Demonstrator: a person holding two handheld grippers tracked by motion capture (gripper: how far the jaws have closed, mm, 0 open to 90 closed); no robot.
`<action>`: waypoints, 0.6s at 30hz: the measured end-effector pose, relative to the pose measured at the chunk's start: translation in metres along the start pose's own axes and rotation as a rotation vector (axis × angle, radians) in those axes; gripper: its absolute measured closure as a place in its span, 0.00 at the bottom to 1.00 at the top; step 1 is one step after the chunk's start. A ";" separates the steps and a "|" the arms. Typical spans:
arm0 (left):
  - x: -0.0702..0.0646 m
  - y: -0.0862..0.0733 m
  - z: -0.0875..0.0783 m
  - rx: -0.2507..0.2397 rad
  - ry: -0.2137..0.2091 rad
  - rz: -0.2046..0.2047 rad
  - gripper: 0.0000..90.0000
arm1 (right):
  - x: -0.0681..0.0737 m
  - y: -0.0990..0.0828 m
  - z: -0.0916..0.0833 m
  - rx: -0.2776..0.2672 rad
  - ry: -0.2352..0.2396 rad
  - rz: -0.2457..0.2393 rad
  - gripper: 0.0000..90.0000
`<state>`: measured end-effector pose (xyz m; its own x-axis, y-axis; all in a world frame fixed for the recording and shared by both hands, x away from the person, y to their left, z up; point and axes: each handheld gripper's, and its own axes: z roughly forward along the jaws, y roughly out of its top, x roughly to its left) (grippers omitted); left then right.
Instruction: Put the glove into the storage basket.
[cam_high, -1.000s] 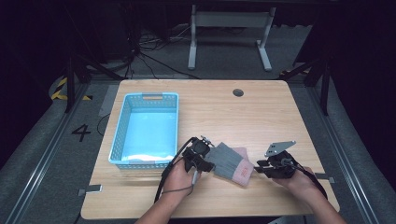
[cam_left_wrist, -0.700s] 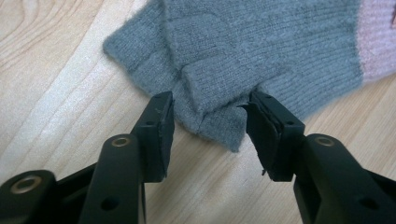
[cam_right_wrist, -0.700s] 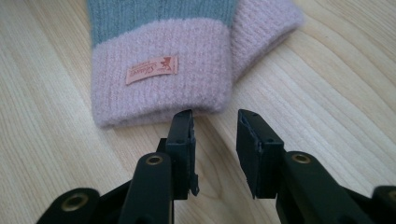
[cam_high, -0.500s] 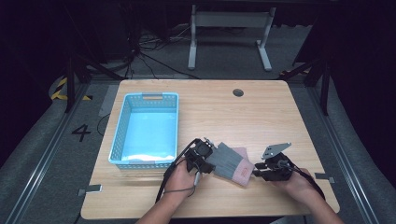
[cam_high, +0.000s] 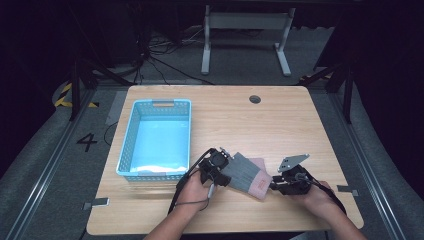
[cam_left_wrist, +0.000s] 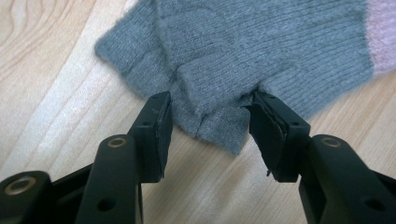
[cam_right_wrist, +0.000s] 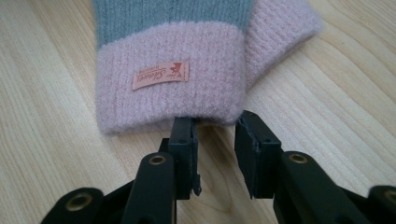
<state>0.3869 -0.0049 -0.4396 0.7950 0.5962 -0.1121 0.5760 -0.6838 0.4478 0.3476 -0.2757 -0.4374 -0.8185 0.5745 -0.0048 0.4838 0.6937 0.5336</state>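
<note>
Knit glove (cam_high: 246, 175), grey with a pink cuff, lay flat on the desk (cam_high: 280, 120), just right of the blue basket's (cam_high: 156, 138) near-right corner. Grey end pointed toward the basket, the cuff away from it.

Left gripper (cam_high: 220, 169) sat at the glove's grey end, the end nearer the basket. In the left gripper view the glove (cam_left_wrist: 261, 51) had a folded grey corner lying between the fingers (cam_left_wrist: 156, 133). Gap medium. The far finger's tip met the knit edge, the other stood just clear of it, so no clamp on the fabric. The jaws had just been opening, knit between them.

Right gripper (cam_high: 276, 186) sat at the cuff end, the side away from the basket. In the right gripper view the cuff (cam_right_wrist: 170, 84) carried a small orange sewn label (cam_right_wrist: 161, 74), print too small to read. Fingers (cam_right_wrist: 183, 154) stood apart at a moderate gap, tips right at the cuff's lower edge, one tip tucked just under the hem. Bare desk (cam_right_wrist: 42, 140) showed between them, no fabric pinched. The jaws had just been closing, nothing between them.

A second pink layer showed beside the cuff, on the side away from the label; can't tell if it's a second glove or a fold.

Basket held something pale along its near wall, too unclear to identify.
</note>
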 end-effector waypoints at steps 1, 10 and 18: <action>0.000 0.000 0.000 0.000 -0.002 0.000 0.55 | 0.000 0.000 0.000 0.000 -0.001 0.000 0.77; -0.002 0.001 -0.004 -0.001 -0.015 0.013 0.59 | 0.001 0.001 0.002 0.003 -0.004 -0.006 0.77; 0.002 0.001 -0.001 0.029 -0.021 -0.014 0.59 | 0.001 0.001 0.002 0.003 0.001 -0.006 0.77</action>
<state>0.3892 -0.0041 -0.4385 0.7901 0.5974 -0.1370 0.5924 -0.6871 0.4205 0.3475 -0.2735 -0.4391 -0.8214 0.5702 -0.0071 0.4802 0.6984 0.5307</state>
